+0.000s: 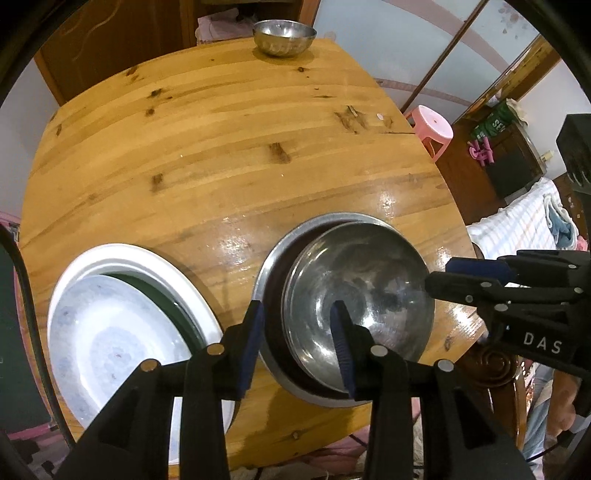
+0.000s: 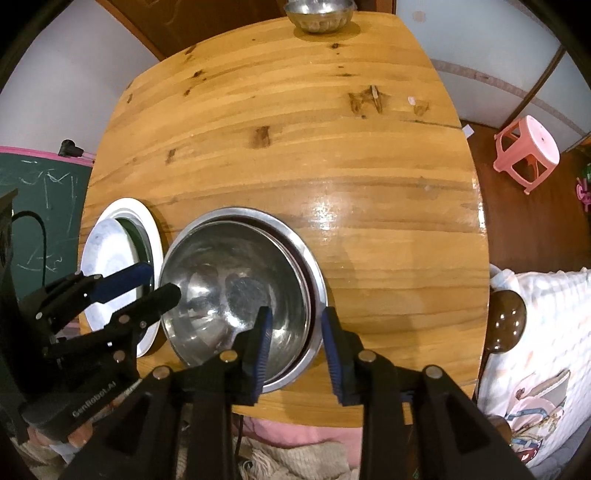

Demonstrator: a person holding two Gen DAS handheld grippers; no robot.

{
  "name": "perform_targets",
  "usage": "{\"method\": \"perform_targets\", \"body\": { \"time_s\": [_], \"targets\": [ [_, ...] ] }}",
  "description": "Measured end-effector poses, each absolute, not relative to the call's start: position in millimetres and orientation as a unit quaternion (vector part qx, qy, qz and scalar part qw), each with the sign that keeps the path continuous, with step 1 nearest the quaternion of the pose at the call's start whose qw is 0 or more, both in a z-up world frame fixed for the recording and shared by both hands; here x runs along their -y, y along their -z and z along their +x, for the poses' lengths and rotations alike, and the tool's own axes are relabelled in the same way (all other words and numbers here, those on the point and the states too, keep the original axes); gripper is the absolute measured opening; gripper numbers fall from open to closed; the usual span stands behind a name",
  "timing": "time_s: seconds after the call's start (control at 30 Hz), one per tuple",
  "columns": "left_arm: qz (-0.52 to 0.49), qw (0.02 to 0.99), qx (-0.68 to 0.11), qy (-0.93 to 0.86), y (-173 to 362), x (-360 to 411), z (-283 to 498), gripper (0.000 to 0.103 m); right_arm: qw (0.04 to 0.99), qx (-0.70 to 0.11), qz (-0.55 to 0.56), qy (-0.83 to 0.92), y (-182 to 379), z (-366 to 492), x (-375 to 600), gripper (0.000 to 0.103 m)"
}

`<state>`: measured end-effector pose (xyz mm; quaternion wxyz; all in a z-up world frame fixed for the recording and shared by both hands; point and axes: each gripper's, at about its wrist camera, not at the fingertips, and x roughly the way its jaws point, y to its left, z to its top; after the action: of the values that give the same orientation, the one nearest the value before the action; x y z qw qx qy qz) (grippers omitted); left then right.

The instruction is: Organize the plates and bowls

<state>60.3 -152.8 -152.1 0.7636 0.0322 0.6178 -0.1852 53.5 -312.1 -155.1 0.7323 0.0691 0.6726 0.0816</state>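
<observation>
Steel bowls [image 1: 354, 306] sit nested near the table's [image 1: 221, 147] front edge beside stacked white plates [image 1: 122, 325], and from the left wrist view the left gripper [image 1: 299, 332] is spread apart, straddling the stack's near left rim without clamping it. From the right wrist view the right gripper [image 2: 295, 343] is likewise apart astride the right rim — one more steel bowl [image 2: 319, 14] waits alone at the far edge. Fetching it well likely means gripping its rim squarely and lowering it level into the nest — tilting could make it skid.
</observation>
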Motion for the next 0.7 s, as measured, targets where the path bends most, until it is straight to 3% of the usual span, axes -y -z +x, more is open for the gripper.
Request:
{"method": "perform_targets", "body": {
  "time_s": [0.2,0.27,0.33,0.53,0.7],
  "targets": [
    [0.025,0.774,-0.602,0.194,120.3,147.7,70.5,0.038,0.751,-0.650,0.071,-0.089,130.1,57.8,321.2,0.028],
    [0.028,0.786,-0.586,0.196,102.0,149.0,76.2,0.051,0.763,-0.637,0.070,-0.087,115.1,63.1,327.3,0.028],
    [0.028,0.799,-0.568,0.195,82.6,150.0,82.4,0.055,0.778,-0.620,0.061,-0.084,97.2,68.3,333.3,0.028],
    [0.042,0.833,-0.514,0.199,20.8,162.3,112.3,0.056,0.822,-0.565,0.036,-0.057,38.4,89.3,355.3,0.028],
    [0.048,0.867,-0.457,0.192,-28.4,168.2,140.5,0.064,0.851,-0.524,0.026,-0.035,-8.2,118.6,372.7,0.028]
  ]
}}
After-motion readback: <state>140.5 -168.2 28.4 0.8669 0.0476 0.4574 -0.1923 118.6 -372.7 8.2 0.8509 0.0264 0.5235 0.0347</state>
